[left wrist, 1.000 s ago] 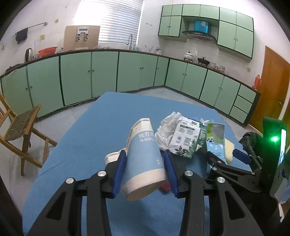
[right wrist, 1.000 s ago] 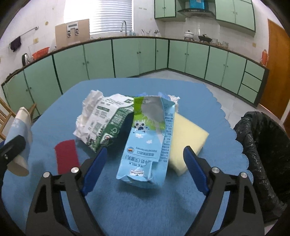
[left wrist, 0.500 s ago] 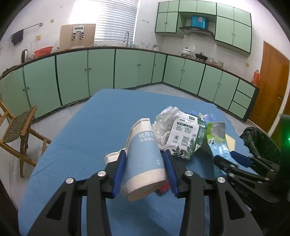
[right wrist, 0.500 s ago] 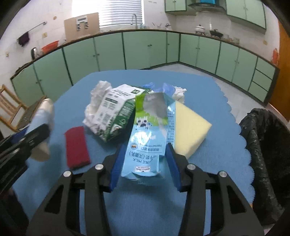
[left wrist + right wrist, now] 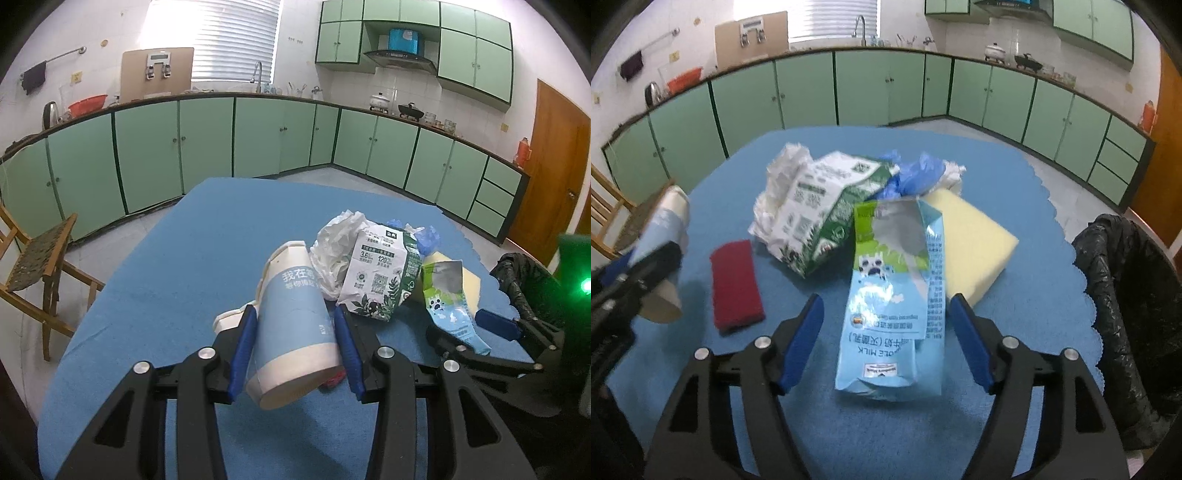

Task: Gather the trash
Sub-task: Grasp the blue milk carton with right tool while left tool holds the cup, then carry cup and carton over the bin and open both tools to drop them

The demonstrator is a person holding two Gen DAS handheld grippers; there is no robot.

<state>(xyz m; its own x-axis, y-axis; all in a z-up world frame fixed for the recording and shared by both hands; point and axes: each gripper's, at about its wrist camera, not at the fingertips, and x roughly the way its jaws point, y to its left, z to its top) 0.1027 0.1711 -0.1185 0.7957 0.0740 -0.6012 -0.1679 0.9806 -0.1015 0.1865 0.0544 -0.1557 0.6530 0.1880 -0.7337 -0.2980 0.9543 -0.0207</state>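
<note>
**Asker:** Cup first — where is it, and what grips it?

**Me:** My left gripper (image 5: 295,347) is clenched on the paper cup (image 5: 293,325) at lower centre of the left view, lifted off the blue table (image 5: 166,277). My right gripper (image 5: 884,339) is spread wide, its blue pads either side of the milk pouch (image 5: 894,317), touching neither side as far as I can tell.

**Asker:** And the rest of the trash?

**Me:** Mid-frame in the right view: a green carton (image 5: 827,214), crumpled tissue (image 5: 783,177), a yellow sponge (image 5: 971,243), a red pad (image 5: 737,284). The black bin bag (image 5: 1134,295) sits at the right edge.

**Asker:** How should you do this well?

**Me:** I'd close squarely on the pouch's lower half, gently since it looks limp, then carry both to the bag.
</note>
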